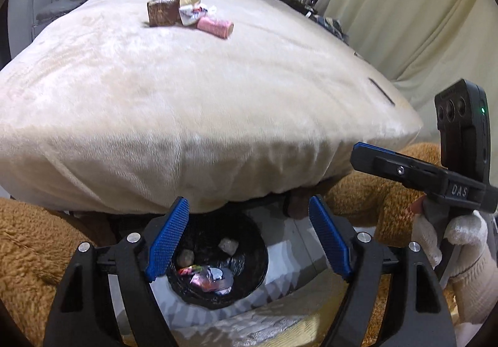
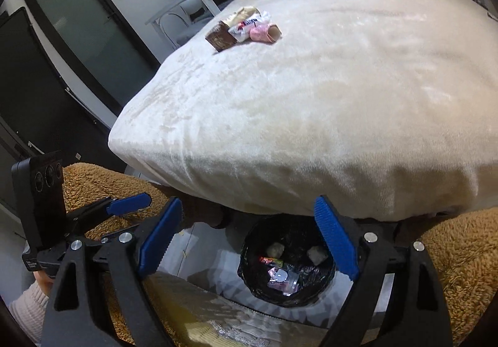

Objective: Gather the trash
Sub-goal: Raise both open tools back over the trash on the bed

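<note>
Both hand-held grippers hang over the bin (image 1: 218, 260) at the foot of the bed (image 1: 186, 98), pointing down into it. The left hand-held gripper (image 1: 249, 241) has its blue jaws spread wide with nothing between them, and the right hand-held gripper (image 2: 249, 241) is just as wide and just as empty. Inside the black bin liner lie two crumpled paper balls (image 2: 275, 249) and some shiny wrappers (image 2: 280, 278), so part of the rubbish is already in.

The rest sits well away, up toward the far end of the bed: a brown packet (image 1: 163, 12), a white wrapper (image 1: 194, 12) and a pink roll (image 1: 216, 26), all bunched together and touching.

That bunching looks like the main risk to me. Closing on one piece may drag or flick its neighbour across the soft blanket, and the roll could run off toward the edge. The plush cover could also get pinched along with a thin wrapper. With the pile so far from the bin, a loose hold on crinkly film could let it slip on the way across, landing on the brown shaggy rug (image 2: 460, 253) beside the bin rather than in it.
</note>
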### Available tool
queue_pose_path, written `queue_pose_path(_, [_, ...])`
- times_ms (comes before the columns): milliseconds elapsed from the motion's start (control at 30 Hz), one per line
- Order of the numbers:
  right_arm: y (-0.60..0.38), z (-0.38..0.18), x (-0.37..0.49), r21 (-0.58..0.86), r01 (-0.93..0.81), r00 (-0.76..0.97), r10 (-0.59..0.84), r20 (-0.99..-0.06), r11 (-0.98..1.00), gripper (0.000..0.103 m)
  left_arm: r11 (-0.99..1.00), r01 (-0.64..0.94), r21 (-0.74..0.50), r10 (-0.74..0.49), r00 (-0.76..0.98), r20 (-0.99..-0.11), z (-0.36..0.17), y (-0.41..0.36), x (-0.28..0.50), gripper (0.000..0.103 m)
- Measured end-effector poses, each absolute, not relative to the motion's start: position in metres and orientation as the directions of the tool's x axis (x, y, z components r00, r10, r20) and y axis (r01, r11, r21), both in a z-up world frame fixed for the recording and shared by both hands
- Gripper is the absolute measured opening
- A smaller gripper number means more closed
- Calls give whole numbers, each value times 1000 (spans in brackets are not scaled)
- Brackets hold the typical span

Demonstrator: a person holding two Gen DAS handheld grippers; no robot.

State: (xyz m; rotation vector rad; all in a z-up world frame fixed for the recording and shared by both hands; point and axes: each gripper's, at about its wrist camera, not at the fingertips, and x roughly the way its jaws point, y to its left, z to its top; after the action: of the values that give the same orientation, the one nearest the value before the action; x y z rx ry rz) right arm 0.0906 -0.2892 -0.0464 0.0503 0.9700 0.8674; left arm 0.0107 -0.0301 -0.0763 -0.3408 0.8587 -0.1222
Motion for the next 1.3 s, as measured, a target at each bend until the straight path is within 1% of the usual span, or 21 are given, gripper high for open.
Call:
queue_pose_path(200, [-288,-21,93,330,-672,351,677,-647,663,86,935,-26,-352,-237,694,-680,-59,-22,18,78])
queue_pose_path(333, [-282,-9,108,325,-678,367,688,-627,659,86,933,-19,-360,-237,721,-651,-45,-9,22,78])
queue_pose_path(667, [-260,6,161,287,-702,376,682,-627,651,86,938,-47,-343,-189,760,-622,-12,35,65,78])
queue_pose_path(833, [-235,7,192,256,-722,369,671,-642,642,86,938,-60,-340,-188,737,-650,-8,61,103,78])
queue_pose_path(1100, [-192,5,246,217,-747,356,654,-667,628,86,951,-116,-287,-123,710,-694,-7,96,168,78])
queue_pose_path(1167, [-180,2,258,219,-753,340,652,-678,620,86,950,-142,-278,-101,703,-704,-9,106,186,81])
queue_pose_path(1200, [-175,0,264,216,-755,334,646,-686,619,86,948,-158,-276,-88,703,-706,-10,111,195,87])
queue_pose_path(1233, [-170,-2,269,212,-756,330,641,-693,619,86,947,-170,-274,-78,704,-706,-11,116,203,89])
queue_pose_path(1300, [-159,-7,282,205,-761,317,628,-710,615,86,943,-167,-289,-90,706,-703,-12,122,217,89])
